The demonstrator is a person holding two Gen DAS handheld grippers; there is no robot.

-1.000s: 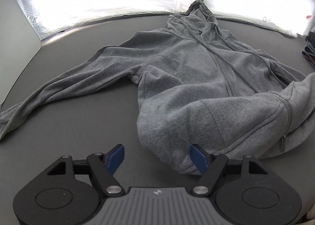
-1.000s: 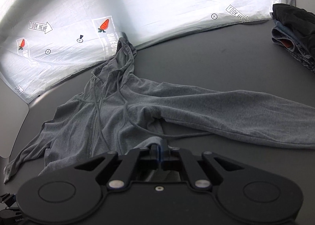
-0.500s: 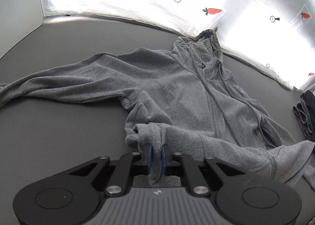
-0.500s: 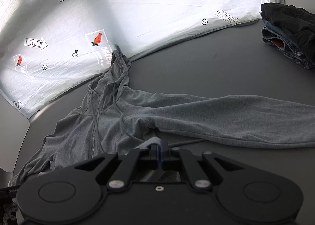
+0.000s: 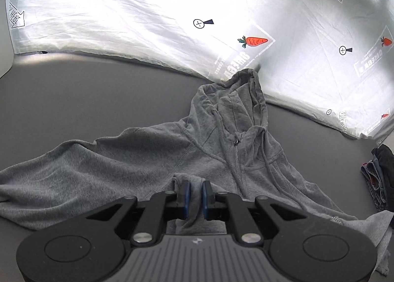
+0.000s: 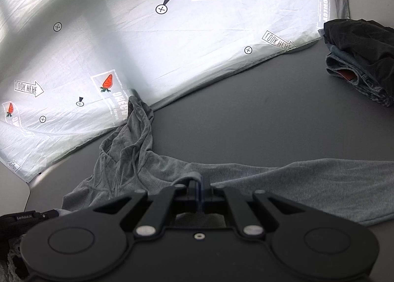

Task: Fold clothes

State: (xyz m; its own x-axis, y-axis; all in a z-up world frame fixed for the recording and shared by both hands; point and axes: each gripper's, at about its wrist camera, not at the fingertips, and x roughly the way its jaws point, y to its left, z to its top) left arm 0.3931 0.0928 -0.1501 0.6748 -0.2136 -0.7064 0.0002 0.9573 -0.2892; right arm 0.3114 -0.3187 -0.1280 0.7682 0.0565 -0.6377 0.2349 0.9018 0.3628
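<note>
A grey zip hoodie (image 5: 221, 153) lies face up on the dark table, hood toward the white backdrop, one sleeve stretched out to the left. My left gripper (image 5: 195, 195) is shut on a fold of its bottom hem, lifted and carried up over the chest. In the right wrist view the same hoodie (image 6: 138, 158) shows its hood at left and a long sleeve (image 6: 307, 183) running right. My right gripper (image 6: 199, 189) is shut on the hem edge, which rises between its fingers.
A stack of folded dark clothes (image 6: 362, 60) sits at the table's far right, also seen as the stack (image 5: 380, 176) in the left wrist view. A printed white sheet (image 5: 172, 10) backs the dark grey table (image 6: 246, 121).
The left gripper shut on the hoodie's bottom hem and carried it up toward the hood. The right gripper, shut on cloth throughout, moved the same way, drawing the hem over the body.
</note>
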